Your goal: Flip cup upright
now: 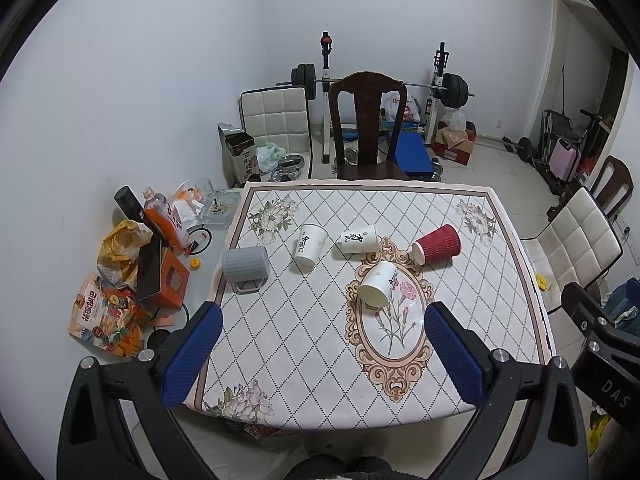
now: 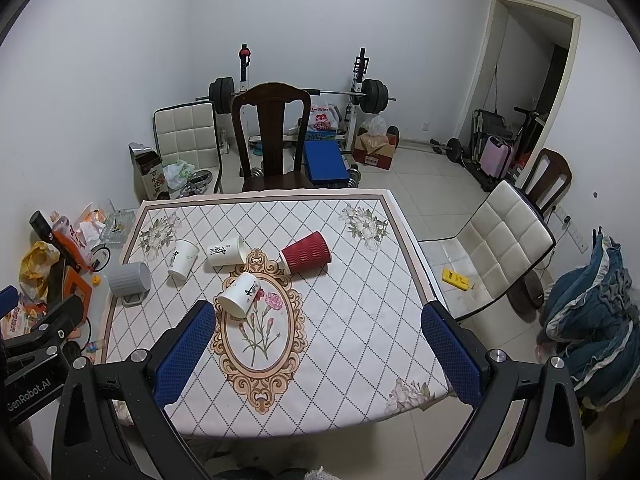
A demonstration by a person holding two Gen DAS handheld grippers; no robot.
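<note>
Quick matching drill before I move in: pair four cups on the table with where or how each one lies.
Things:
1. red cup
2. grey mug
3. nearest white cup
4. left gripper

States:
A. handle on the cloth, at the table's left edge
B. open, holding nothing
C. on its side, on the oval flower medallion
D. on its side, furthest right of the cups

Pairs: 1-D, 2-A, 3-C, 4-B
</note>
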